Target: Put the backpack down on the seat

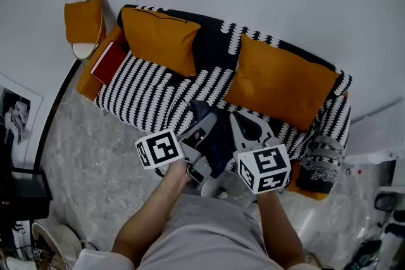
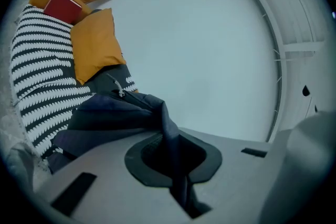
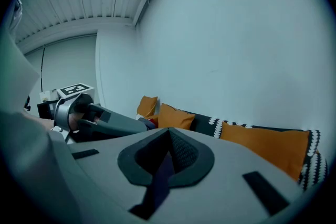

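- Navy cloth is filling both sets of jaws: the left hand-held gripper (image 2: 176,165) is clenching a fold of the dark-blue soft fabric backpack (image 2: 105,118), with its jaws pressed together on the cloth.
- The right hand-held gripper (image 3: 163,165) is pinching a thin dark-blue strip in the same way, seemingly a strap of that bag.
- The two grips, one on either side, are probably sharing the weight and keeping the bag spread so it can go down flat.
- The backpack is hanging between the two grippers at the front edge of the black-and-white patterned sofa seat (image 1: 142,98); whether it is touching the cover, I cannot tell.
- Two big orange square cushions (image 1: 161,38) are leaning on the backrest, leaving the middle of the seat free for the bag.
- A flat red book (image 1: 109,63) is lying at the far left end.
- No brand or writing is showing on the bag; only the black-and-white square markers on the gripper cubes (image 1: 158,148) are standing out.
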`<state>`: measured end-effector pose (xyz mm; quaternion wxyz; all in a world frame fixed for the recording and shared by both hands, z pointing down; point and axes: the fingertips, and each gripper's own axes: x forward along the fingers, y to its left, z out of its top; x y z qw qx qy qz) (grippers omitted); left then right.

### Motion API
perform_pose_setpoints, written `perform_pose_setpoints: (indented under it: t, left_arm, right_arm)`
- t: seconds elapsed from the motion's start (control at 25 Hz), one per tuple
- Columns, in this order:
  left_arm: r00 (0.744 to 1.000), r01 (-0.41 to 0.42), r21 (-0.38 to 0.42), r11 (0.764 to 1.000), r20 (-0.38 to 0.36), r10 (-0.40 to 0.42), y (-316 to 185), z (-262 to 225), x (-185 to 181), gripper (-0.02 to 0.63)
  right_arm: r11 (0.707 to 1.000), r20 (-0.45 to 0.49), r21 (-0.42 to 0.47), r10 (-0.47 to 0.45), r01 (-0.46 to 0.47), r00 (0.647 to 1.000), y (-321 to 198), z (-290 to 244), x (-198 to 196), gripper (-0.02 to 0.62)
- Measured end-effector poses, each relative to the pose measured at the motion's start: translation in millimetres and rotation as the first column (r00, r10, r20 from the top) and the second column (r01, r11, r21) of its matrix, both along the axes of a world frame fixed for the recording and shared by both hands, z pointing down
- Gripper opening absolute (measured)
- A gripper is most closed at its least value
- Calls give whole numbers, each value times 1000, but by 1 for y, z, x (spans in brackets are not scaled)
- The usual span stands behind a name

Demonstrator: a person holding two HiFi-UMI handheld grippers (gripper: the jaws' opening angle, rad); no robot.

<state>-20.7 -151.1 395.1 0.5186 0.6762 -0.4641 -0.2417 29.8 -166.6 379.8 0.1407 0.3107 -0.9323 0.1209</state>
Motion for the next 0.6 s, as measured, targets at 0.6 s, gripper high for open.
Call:
perform_pose_setpoints:
  t: [0.6]
  left_arm:
    - [983, -181, -52, 982, 7, 181, -122, 35, -81, 12]
  right_arm:
    - [991, -41, -59, 117, -120, 992, -121, 25, -92, 2]
